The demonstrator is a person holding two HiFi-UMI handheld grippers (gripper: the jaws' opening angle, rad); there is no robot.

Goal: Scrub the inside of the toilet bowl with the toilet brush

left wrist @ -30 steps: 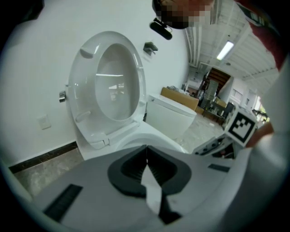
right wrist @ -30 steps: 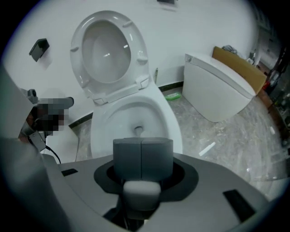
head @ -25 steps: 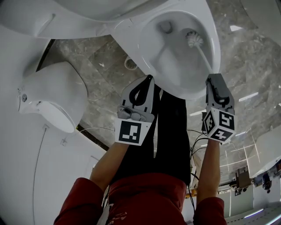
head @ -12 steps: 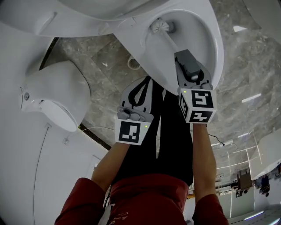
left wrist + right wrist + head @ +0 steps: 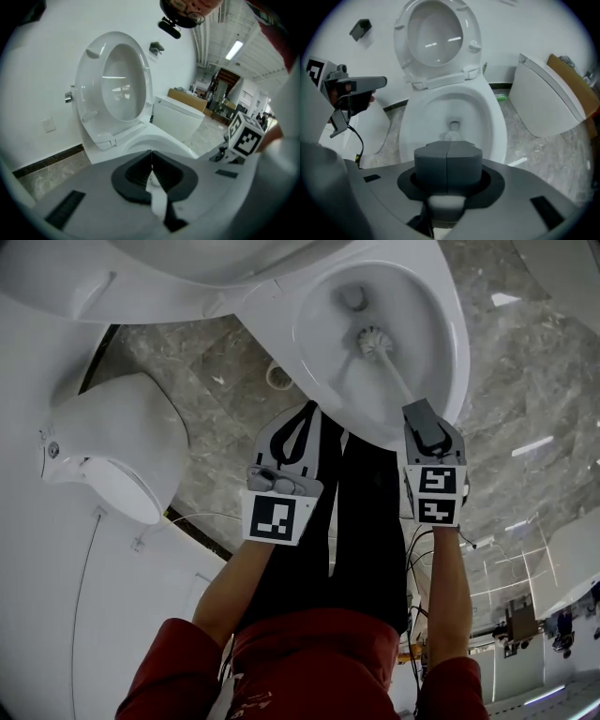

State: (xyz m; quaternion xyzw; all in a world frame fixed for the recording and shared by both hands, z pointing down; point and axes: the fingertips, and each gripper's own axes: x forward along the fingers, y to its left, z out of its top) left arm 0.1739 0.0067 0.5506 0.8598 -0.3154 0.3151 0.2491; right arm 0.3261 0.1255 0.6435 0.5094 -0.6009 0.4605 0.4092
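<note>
The white toilet bowl (image 5: 457, 343) lies open below me, its seat and lid (image 5: 436, 33) raised against the wall. My right gripper (image 5: 419, 412) hangs over the bowl's near rim, shut on the handle of the toilet brush. The brush's white bristle head (image 5: 373, 337) rests against the inner wall in the middle of the bowl, just short of the drain hole (image 5: 353, 298). In the right gripper view the jaws (image 5: 447, 154) hide the handle, and only the brush head (image 5: 450, 136) shows past them. My left gripper (image 5: 312, 411) is held beside the bowl's left edge, shut and empty, its tips (image 5: 151, 153) together.
A second white toilet unit (image 5: 117, 446) stands to the left, and another (image 5: 548, 101) is seen right of the bowl. A round floor drain (image 5: 277, 377) sits in the grey marble floor. Cables (image 5: 422, 540) trail by my legs. A small green item (image 5: 500, 97) lies near the wall.
The brush head swept from the bowl's right side to the far edge by the drain, then back to the middle. My right gripper moved with it. The left gripper stayed put.
</note>
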